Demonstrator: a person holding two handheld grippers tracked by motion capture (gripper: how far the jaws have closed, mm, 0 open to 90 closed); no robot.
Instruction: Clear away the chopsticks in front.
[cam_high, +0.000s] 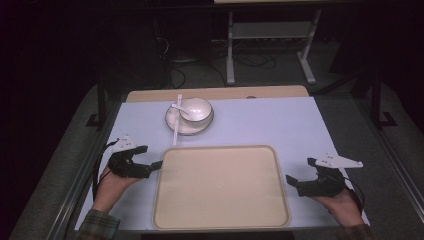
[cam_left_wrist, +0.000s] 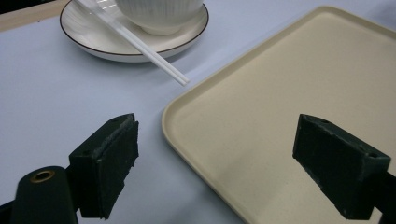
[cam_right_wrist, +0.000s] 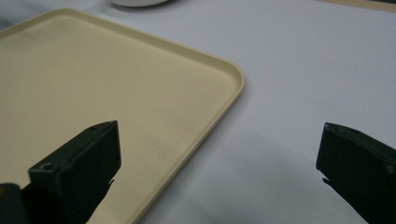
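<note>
A large beige tray (cam_high: 220, 186) lies at the near middle of the table, with nothing on it. Behind it a white bowl (cam_high: 196, 110) stands on a white saucer (cam_high: 175, 122), a white spoon (cam_high: 178, 107) in the bowl and white chopsticks (cam_high: 176, 120) across the saucer. My left gripper (cam_high: 154, 160) is open at the tray's left rim (cam_left_wrist: 173, 135); its jaws straddle that edge. My right gripper (cam_high: 296, 184) is open at the tray's right rim (cam_right_wrist: 219, 119), jaws wide on either side of it. In the left gripper view the saucer (cam_left_wrist: 93, 39), bowl (cam_left_wrist: 159, 16) and chopsticks (cam_left_wrist: 144, 49) sit ahead.
The table carries a pale blue mat (cam_high: 280, 125) with a wooden strip (cam_high: 220, 93) along its far edge. Beyond stand a grey metal frame (cam_high: 270, 40) and cables on the floor. Dark rails run along both table sides.
</note>
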